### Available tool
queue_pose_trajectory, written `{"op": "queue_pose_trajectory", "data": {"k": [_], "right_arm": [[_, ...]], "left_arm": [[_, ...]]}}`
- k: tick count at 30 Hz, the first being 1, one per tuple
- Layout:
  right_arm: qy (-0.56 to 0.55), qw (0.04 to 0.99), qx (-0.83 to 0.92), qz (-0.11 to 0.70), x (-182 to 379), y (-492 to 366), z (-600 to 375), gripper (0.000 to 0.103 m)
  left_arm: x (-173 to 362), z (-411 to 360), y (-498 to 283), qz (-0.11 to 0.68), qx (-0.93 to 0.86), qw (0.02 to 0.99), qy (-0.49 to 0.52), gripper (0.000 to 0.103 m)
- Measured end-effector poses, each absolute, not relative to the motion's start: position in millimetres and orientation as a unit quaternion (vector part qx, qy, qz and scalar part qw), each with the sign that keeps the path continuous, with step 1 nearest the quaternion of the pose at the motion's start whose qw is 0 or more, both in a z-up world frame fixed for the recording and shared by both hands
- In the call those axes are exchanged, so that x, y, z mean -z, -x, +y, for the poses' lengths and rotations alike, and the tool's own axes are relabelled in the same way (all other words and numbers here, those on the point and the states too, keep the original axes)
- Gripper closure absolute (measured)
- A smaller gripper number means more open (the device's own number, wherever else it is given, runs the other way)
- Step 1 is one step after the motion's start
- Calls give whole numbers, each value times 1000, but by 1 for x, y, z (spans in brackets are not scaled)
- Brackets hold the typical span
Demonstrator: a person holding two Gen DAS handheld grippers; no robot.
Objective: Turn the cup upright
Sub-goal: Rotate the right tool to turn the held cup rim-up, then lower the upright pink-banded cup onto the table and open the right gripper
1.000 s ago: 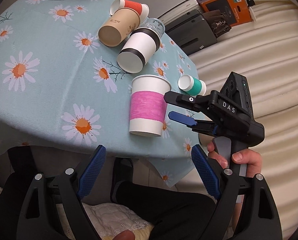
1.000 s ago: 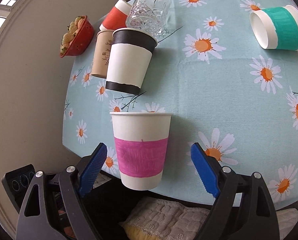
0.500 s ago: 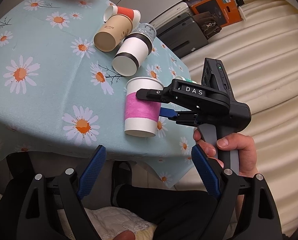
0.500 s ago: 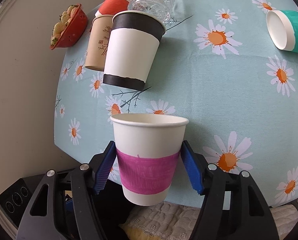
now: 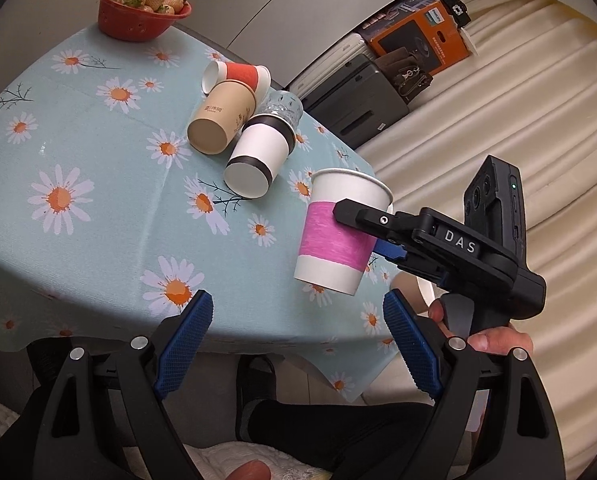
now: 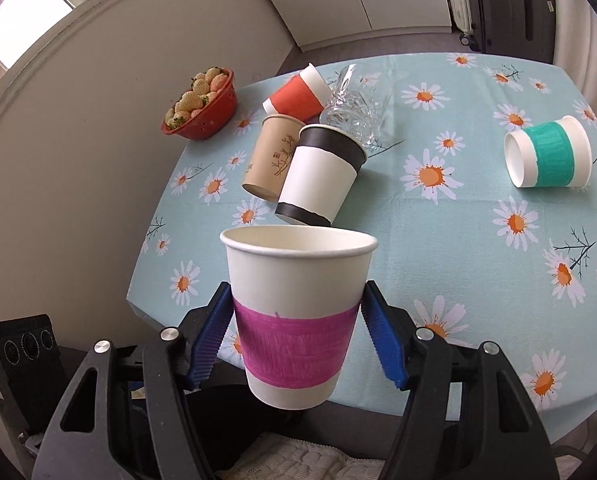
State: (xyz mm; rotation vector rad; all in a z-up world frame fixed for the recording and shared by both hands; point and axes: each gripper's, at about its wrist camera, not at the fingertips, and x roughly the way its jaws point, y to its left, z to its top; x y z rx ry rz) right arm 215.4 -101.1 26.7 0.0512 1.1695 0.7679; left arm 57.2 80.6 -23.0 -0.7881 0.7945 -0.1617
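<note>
A white paper cup with a pink band (image 6: 296, 316) is upright, mouth up, held off the table in my right gripper (image 6: 296, 338), which is shut on its sides. The left wrist view shows the same cup (image 5: 338, 236) lifted above the table's near right edge, tilted slightly, with the right gripper (image 5: 362, 228) clamped on it. My left gripper (image 5: 294, 344) is open and empty, below the table's front edge.
On the daisy tablecloth (image 6: 438, 240) lie a black-banded white cup (image 6: 318, 176), a brown cup (image 6: 272, 156), a red cup (image 6: 294, 92) and a glass tumbler (image 6: 358, 100), clustered. A teal-banded cup (image 6: 546, 152) lies at right. A red strawberry bowl (image 6: 200, 104) stands far left.
My right gripper closed on the pink-banded cup, which stood on the table, and lifted it up and back toward the table's near edge. The left gripper stayed open.
</note>
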Motion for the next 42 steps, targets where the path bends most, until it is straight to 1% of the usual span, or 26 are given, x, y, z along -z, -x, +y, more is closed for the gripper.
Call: {"op": "queue_pose_trajectory", "data": {"k": [5, 10, 16, 20, 26, 33, 38, 42], "right_arm": [[-37, 809, -350, 470, -43, -190, -113, 38], [-34, 856, -348, 380, -49, -159, -118, 38], [-10, 904, -321, 283, -41, -128, -116, 38], [20, 938, -263, 223, -28, -110, -108, 38], [40, 962, -203, 178, 8, -106, -96, 38], [59, 975, -153, 150, 54, -108, -87, 38], [74, 979, -137, 132, 69, -104, -85, 38], [67, 979, -133, 136, 74, -107, -86, 37]], "left_arm": [[21, 88, -53, 360, 64, 853, 372, 18], [24, 98, -50, 341, 50, 859, 379, 18], [27, 107, -47, 323, 36, 865, 382, 18], [29, 111, -45, 316, 30, 870, 377, 18], [33, 118, -41, 314, 22, 872, 376, 18], [38, 123, -40, 309, 28, 865, 394, 18], [40, 127, -38, 305, 32, 859, 410, 18], [40, 127, -37, 304, 39, 856, 416, 18]]}}
